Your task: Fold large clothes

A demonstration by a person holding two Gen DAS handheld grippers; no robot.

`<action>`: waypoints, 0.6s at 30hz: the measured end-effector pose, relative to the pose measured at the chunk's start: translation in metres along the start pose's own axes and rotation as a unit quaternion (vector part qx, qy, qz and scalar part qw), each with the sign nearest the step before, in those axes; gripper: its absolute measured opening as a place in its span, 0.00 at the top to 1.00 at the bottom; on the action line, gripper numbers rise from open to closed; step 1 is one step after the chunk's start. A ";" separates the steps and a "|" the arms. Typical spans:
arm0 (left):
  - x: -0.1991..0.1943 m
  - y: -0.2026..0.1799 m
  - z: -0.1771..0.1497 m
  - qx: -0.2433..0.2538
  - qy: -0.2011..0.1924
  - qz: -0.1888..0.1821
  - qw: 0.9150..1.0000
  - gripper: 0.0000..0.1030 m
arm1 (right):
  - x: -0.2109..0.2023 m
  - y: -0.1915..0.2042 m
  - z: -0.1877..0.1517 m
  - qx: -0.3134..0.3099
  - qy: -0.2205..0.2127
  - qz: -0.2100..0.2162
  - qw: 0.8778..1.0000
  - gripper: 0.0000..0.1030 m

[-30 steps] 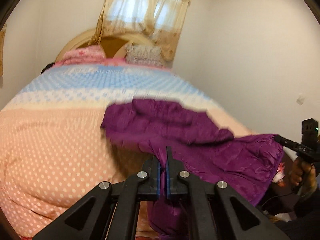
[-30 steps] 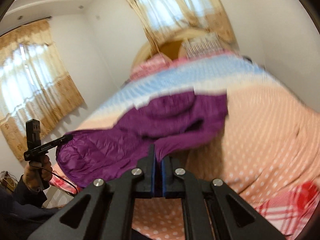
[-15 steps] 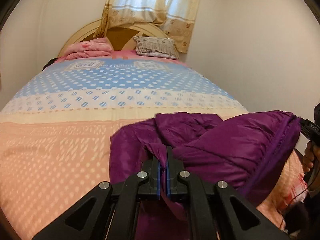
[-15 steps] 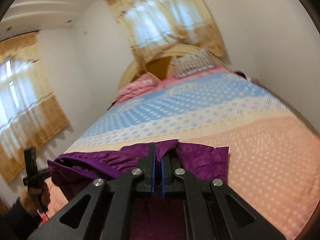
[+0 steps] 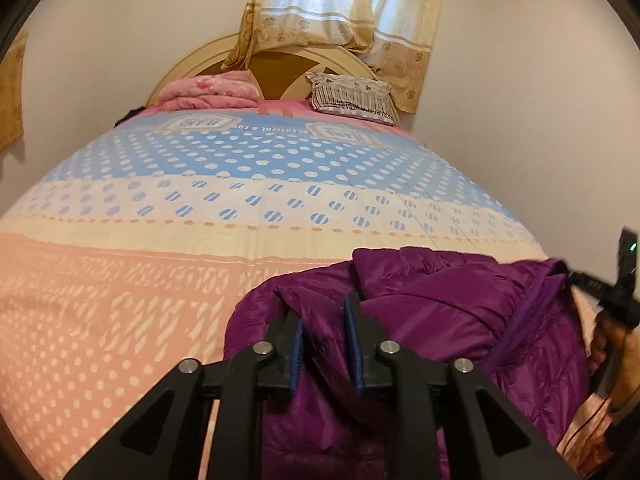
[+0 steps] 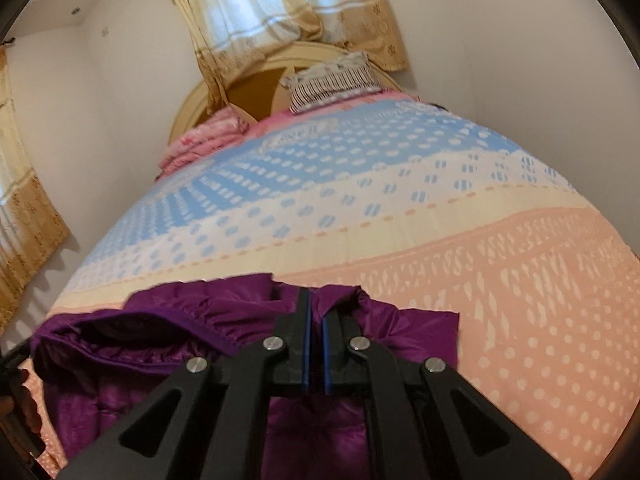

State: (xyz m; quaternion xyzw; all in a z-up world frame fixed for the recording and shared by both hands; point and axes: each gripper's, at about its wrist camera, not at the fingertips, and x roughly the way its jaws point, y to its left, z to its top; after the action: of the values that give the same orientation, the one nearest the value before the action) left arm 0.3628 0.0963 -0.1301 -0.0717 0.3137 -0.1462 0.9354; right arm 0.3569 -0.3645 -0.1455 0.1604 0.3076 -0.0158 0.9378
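Observation:
A purple puffer jacket (image 5: 440, 320) lies bunched on the near end of the bed, in the lower right of the left wrist view. My left gripper (image 5: 322, 312) sits low over its left part; the jaws are opening, with a slack fold of jacket between the blue pads (image 5: 297, 344). In the right wrist view the jacket (image 6: 160, 340) fills the lower left. My right gripper (image 6: 315, 300) is shut on the jacket's far edge, which puckers up around its tips. The right gripper (image 5: 588, 280) also shows at the jacket's right end, held by a hand (image 5: 616, 344).
The bed's dotted bedspread (image 5: 200, 208) runs in peach, cream and blue bands to a rounded headboard (image 5: 280, 64). A folded pink blanket (image 5: 208, 90) and a striped pillow (image 5: 352, 96) lie at the head. Curtains (image 5: 344, 8) hang behind, white walls on both sides.
Both grippers have carried the jacket down onto the bed's near end, where it has settled in a heap. The left jaws, shut on the fabric before, have parted. The right stays shut.

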 end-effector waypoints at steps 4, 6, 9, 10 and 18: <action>0.001 0.000 0.003 -0.008 -0.013 -0.032 0.999 0.19 | 0.017 -0.007 -0.002 0.012 0.017 0.006 1.000 0.91; -0.002 -0.005 0.004 -0.005 -0.041 -0.020 0.999 0.01 | 0.022 -0.006 -0.001 0.012 0.024 0.009 1.000 0.90; 0.002 -0.011 0.013 0.006 -0.048 0.018 0.999 0.01 | 0.024 0.000 0.003 0.000 0.022 0.002 1.000 0.84; 0.003 -0.014 0.014 0.012 -0.048 0.037 0.998 0.01 | 0.023 0.002 0.006 -0.001 0.021 0.000 1.000 0.80; 0.017 -0.055 0.019 0.085 -0.054 0.141 0.985 0.01 | 0.011 0.016 0.029 0.012 -0.035 -0.059 0.998 0.14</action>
State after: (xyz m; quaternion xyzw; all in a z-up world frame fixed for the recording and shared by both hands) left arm 0.3742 0.0398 -0.1123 0.0450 0.2557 -0.0350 0.9651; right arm 0.3847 -0.3579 -0.1254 0.1522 0.2833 -0.0804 0.9434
